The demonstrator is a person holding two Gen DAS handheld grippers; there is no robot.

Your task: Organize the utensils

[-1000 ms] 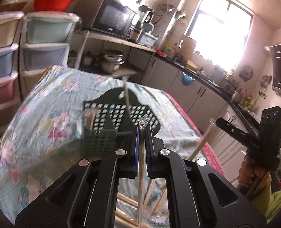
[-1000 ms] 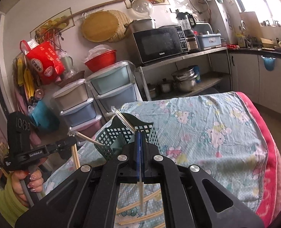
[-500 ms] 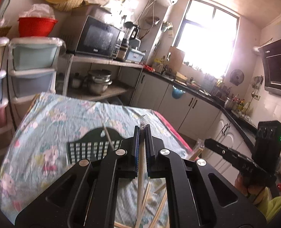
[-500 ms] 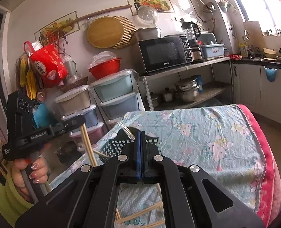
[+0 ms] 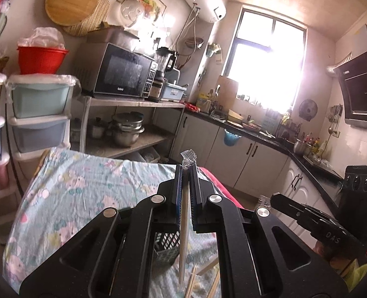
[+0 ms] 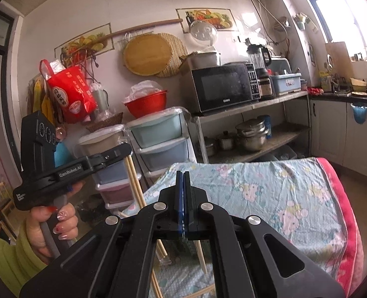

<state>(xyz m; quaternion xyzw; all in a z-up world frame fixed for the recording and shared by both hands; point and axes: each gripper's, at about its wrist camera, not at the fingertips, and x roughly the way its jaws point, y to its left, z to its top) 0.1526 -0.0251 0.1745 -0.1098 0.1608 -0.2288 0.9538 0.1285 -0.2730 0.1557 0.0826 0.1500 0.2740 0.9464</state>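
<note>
Left wrist view: the left hand-held gripper (image 5: 186, 173) is clamped nearly closed on a pair of chopsticks (image 5: 184, 228), wrapped tip poking out past the fingers at 12 o'clock, long ends hanging down toward 6. The black mesh basket (image 5: 167, 245) is seen right below the fingers, at about 7 o'clock from the sticks' lower ends, standing on the cloth-covered counter (image 5: 84, 188). More loose chopsticks (image 5: 209, 275) are spotted on the cloth at 5 o'clock. So the carry-to-basket step looks to be in hand; next the sticks probably need to be lowered into the basket and let go.

Right wrist view: the right hand-held gripper (image 6: 182, 188) is shut pad to pad, and nothing can be made out between its pads. The left one is seen at 9 o'clock with its chopsticks hanging down. The basket is mostly hidden behind the fingers here.
</note>
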